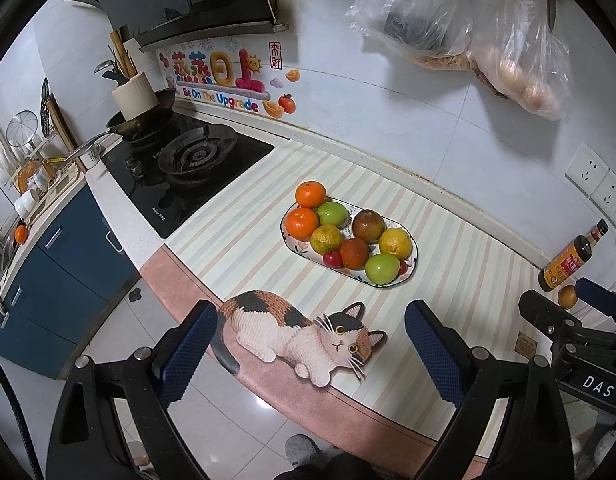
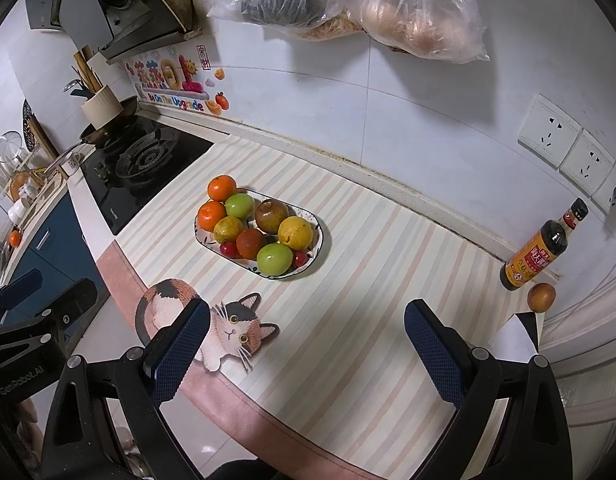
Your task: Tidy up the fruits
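Observation:
An oval white plate (image 1: 413,245) (image 2: 318,227) sits mid-counter on the striped mat, piled with oranges (image 1: 310,194) (image 2: 221,187), green apples (image 1: 382,269) (image 2: 274,259), a yellow citrus (image 1: 394,242) (image 2: 295,233), brown fruits and small red ones. One loose brown fruit (image 2: 541,297) (image 1: 568,297) lies at the far right beside a sauce bottle. My left gripper (image 1: 308,354) is open and empty, held over the counter's front edge near the cat picture. My right gripper (image 2: 308,354) is open and empty, over the mat in front of the plate.
A dark sauce bottle (image 2: 538,250) (image 1: 570,258) stands at the right by the wall. A gas hob (image 1: 188,168) (image 2: 140,164) with a pan lies to the left. Plastic bags (image 2: 348,0) hang on the wall above. Wall sockets (image 2: 564,148) are at right. An orange (image 1: 21,233) sits far left.

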Demonstrator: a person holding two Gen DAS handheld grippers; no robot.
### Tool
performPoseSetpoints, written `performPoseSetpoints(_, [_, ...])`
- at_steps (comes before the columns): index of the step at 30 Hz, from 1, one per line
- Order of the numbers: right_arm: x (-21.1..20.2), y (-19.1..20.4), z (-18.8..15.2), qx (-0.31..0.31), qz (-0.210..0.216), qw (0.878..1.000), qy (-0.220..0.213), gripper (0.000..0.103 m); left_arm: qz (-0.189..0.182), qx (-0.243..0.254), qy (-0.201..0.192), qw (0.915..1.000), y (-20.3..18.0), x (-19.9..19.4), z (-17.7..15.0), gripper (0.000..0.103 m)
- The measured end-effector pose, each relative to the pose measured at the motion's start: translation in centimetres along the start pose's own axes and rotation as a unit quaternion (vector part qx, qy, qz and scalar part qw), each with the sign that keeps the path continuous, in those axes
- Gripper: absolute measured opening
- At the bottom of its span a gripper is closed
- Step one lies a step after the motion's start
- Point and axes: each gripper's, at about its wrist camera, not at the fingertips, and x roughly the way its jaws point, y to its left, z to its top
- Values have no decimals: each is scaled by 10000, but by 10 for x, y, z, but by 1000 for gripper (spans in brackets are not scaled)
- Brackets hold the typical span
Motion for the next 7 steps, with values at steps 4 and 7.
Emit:
performPoseSetpoints(4, [0,0,0,-2,5,10000,2,100,3,2,-12,10000,-1,0,0,96])
performPoseSetpoints(7, [0,0,-1,7,16,10000,12,100,-29,24,-10,10000,-1,-1,1,96])
